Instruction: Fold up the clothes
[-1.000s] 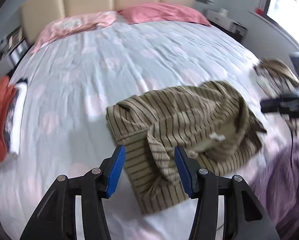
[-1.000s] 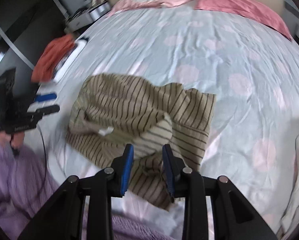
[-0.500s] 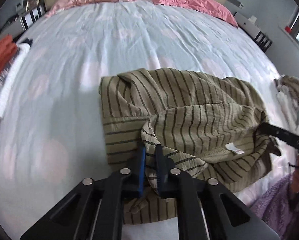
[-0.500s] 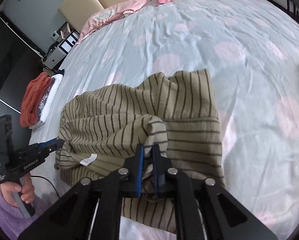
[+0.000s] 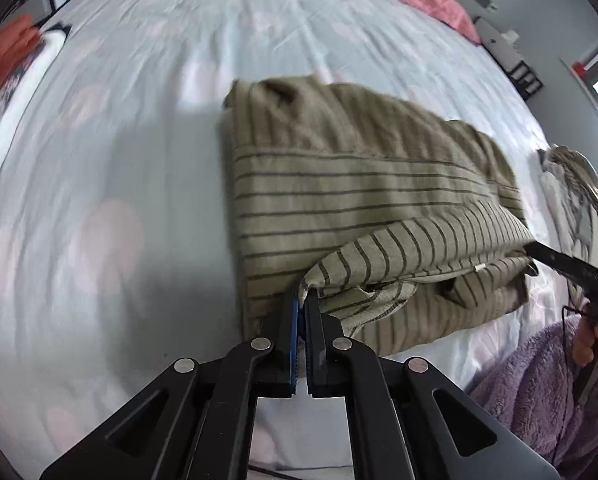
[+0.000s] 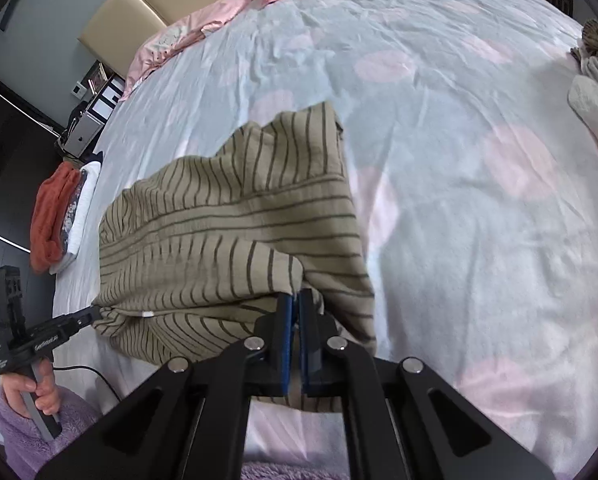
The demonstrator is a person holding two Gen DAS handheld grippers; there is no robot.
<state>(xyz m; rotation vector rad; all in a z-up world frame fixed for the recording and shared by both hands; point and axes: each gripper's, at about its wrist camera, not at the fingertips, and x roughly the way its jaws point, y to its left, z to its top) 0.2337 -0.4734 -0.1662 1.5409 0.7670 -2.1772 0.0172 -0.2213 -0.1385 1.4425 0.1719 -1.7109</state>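
- While the olive striped shirt [image 5: 363, 196] lies bunched near the foot edge of the bed [image 5: 139, 152], both grippers pinch one raised fold of it, lifted off the layers below.
- The left gripper [image 5: 302, 300] is clenched on the fold's left corner; the right gripper [image 6: 297, 300] is clenched on the fold's other end.
- My judgement: a fold is being carried across the shirt. Which way it should travel, the views do not settle.
- To do it well, keep both grips at equal height and keep the edge between them taut, so the stripes stay parallel and no slack pools under the fold.
- Move both hands at one pace; the cloth looks soft and will twist if one leads.
- Lay the edge down square to the shirt's far side before letting go.
- Left of the shirt, well apart, a stack of folded clothes [image 6: 59, 216] sits at the bed's edge; right of it lies a pale loose garment [image 6: 595, 76].
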